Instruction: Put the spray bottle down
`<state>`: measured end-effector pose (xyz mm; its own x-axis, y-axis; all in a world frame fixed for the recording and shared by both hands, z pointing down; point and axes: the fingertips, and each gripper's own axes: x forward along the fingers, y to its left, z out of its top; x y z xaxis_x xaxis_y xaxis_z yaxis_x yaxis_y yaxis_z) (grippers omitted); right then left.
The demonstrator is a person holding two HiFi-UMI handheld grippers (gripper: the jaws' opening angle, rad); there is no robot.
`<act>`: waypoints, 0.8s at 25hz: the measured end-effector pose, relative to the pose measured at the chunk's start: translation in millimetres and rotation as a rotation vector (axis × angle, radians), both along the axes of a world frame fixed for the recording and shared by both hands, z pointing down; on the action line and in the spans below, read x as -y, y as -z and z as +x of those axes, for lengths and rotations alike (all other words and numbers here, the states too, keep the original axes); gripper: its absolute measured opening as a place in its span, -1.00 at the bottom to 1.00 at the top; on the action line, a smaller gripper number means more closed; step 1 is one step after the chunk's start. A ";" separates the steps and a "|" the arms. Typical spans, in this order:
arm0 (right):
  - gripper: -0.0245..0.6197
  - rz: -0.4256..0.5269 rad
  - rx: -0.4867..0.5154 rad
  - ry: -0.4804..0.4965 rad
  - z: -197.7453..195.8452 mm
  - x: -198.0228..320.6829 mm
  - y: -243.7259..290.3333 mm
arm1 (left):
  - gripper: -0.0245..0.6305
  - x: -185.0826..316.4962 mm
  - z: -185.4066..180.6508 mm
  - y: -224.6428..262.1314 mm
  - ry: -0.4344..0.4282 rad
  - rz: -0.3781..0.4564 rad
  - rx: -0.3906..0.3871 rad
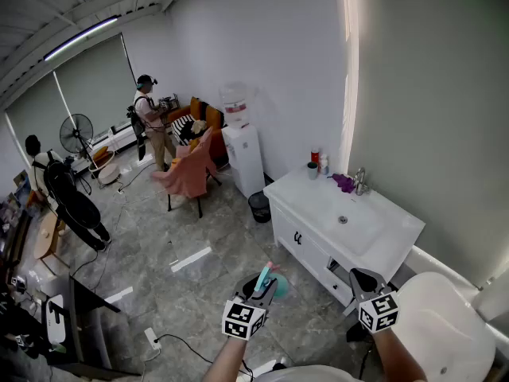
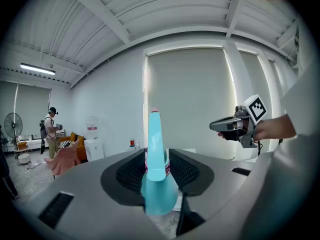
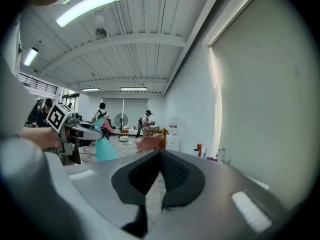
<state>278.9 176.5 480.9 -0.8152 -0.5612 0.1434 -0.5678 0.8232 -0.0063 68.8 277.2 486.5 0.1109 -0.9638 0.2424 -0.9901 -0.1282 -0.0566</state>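
A teal spray bottle [image 2: 159, 176] with a pink-tipped nozzle stands upright between the jaws of my left gripper [image 2: 156, 156], which is shut on its neck. In the head view the left gripper [image 1: 266, 282] holds the spray bottle [image 1: 277, 282] in the air above the grey floor, in front of the white vanity [image 1: 382, 249]. My right gripper [image 1: 359, 276] hovers to its right, near the vanity's front corner. In its own view the right gripper [image 3: 159, 152] has its pads closed together with nothing between them, and the spray bottle [image 3: 103, 146] shows at left.
The vanity has a sink, a faucet [image 1: 360, 181], small bottles [image 1: 318, 161] and a purple cloth [image 1: 343, 183]. A toilet [image 1: 445, 329] sits at bottom right. A black bin [image 1: 259, 206], a water dispenser [image 1: 242, 153], a draped chair [image 1: 189, 173], a fan [image 1: 77, 136] and people stand farther off.
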 end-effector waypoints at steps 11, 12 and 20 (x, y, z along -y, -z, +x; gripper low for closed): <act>-0.89 -0.003 0.014 -0.021 -7.7 -5.9 -1.0 | -0.47 -5.9 -4.7 -2.3 -0.019 0.001 -0.002; -0.89 -0.004 0.010 -0.026 -8.5 -6.9 -2.2 | -0.47 -7.6 -5.3 -3.1 -0.022 0.001 -0.004; -0.89 -0.018 0.000 -0.042 -27.6 -22.4 -8.1 | -0.47 -21.9 -23.6 -9.6 -0.032 -0.009 -0.009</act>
<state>251.4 198.9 488.9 -0.7910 -0.5921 0.1540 -0.6017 0.7985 -0.0205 45.3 299.2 496.1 0.1434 -0.9576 0.2500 -0.9861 -0.1598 -0.0463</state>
